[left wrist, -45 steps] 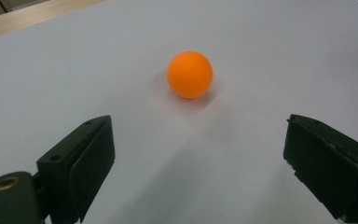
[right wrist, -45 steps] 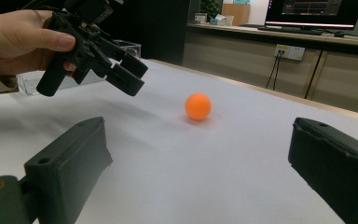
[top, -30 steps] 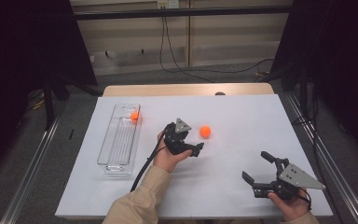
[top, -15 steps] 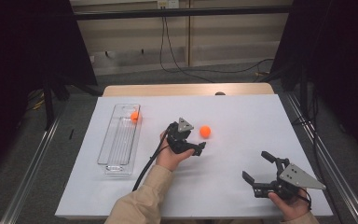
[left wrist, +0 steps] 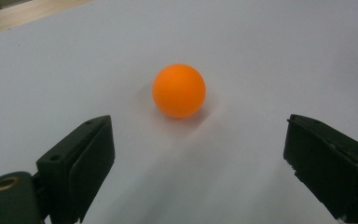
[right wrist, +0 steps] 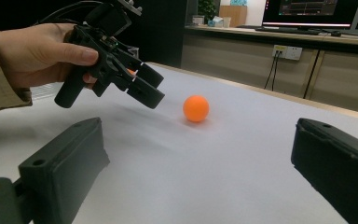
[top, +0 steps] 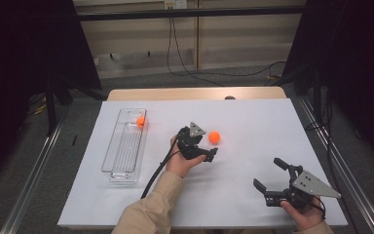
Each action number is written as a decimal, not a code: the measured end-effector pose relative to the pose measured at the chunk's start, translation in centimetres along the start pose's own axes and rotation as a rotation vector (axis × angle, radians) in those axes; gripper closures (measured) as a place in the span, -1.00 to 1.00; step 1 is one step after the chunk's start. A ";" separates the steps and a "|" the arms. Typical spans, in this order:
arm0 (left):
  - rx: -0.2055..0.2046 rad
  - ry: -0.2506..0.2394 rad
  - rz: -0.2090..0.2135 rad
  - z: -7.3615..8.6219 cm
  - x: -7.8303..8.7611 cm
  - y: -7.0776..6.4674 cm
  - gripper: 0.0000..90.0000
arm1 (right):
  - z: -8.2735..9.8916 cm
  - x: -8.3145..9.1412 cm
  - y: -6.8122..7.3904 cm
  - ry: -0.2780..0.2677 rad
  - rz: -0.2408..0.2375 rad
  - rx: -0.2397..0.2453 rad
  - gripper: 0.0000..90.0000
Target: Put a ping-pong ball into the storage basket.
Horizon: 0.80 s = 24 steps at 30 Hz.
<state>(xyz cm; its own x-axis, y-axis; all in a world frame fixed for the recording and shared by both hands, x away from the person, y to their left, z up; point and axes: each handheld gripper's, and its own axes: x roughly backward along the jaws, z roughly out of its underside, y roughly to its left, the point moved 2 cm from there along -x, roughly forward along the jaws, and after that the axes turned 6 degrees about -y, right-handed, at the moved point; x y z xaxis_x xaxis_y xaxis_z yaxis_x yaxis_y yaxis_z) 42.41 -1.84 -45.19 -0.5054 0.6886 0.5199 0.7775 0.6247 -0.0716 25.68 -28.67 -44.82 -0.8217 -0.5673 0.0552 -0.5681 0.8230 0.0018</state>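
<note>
An orange ball (top: 214, 137) (left wrist: 179, 90) (right wrist: 196, 108) lies loose on the white table near its middle. My left gripper (top: 207, 146) (left wrist: 200, 140) (right wrist: 151, 88) hovers just short of it, tilted down, jaws open, with the ball ahead of the gap and not touched. A second orange ball (top: 140, 121) rests at the far end of a clear plastic tray (top: 121, 161) on the left. My right gripper (top: 268, 173) (right wrist: 200, 140) sits low near the front right of the table, open and empty, and faces the loose ball from a distance.
The white sheet (top: 253, 122) covers the table, with a wooden strip (top: 195, 93) along its far edge. The left gripper's cable (top: 158, 168) trails back along the sleeve. Cables lie on the floor behind the table.
My left gripper has crept slightly toward the loose ball. The right gripper and both balls have kept still.
</note>
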 end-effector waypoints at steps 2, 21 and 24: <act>-0.004 0.003 -0.001 0.0 -0.1 0.0 -0.81 | 0.0 0.0 0.0 0.000 0.001 -0.001 -0.95; -0.004 0.008 -0.016 -0.2 -0.7 0.2 -0.81 | 0.0 0.0 0.0 0.001 -0.001 -0.002 -0.94; 0.001 0.006 -0.021 -0.2 -0.8 0.3 -0.81 | 0.0 0.0 0.0 0.000 -0.002 -0.002 -0.94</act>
<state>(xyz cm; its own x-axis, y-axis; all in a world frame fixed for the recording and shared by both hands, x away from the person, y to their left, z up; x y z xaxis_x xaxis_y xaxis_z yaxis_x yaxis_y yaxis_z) 43.10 -2.26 -45.44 -0.5197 0.6731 0.5262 0.7663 0.6395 -0.0612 25.67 -28.67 -44.83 -0.8205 -0.5690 0.0549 -0.5697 0.8218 0.0034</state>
